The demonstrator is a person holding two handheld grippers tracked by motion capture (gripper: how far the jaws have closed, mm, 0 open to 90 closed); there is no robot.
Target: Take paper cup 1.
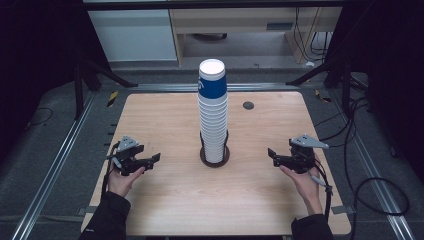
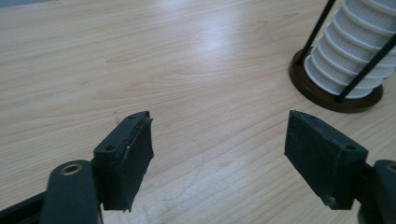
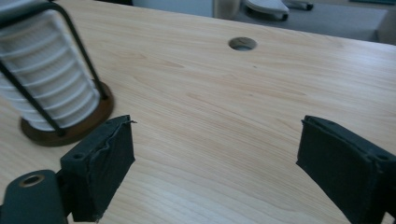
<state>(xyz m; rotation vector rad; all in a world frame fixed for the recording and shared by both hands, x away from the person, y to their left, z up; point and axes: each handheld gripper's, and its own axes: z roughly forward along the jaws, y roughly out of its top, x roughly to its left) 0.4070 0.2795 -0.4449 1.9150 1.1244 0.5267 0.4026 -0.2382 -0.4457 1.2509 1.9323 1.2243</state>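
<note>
Left hand-held gripper (image 1: pixel 154 159): lower left of the high view, held in the person's left hand (image 1: pixel 121 181) just above the table (image 1: pixel 165 205), jaws spread wide with nothing between them; in the left gripper view bare wood lay between the jaws.

Right hand-held gripper (image 1: pixel 271 153): lower right of the high view, held in the right hand (image 1: pixel 304 181), jaws likewise spread wide and holding nothing, pointing toward the centre.

Stack of paper cups (image 1: pixel 213 112): centre of the high view, between the two grippers and apart from both; tall, white, ribbed, the topmost cup blue; standing upright in a holder (image 1: pixel 215 159) with a round dark base and thin black rods.

Cable hole (image 1: pixel 248 105): upper right of centre, in the table.
</note>
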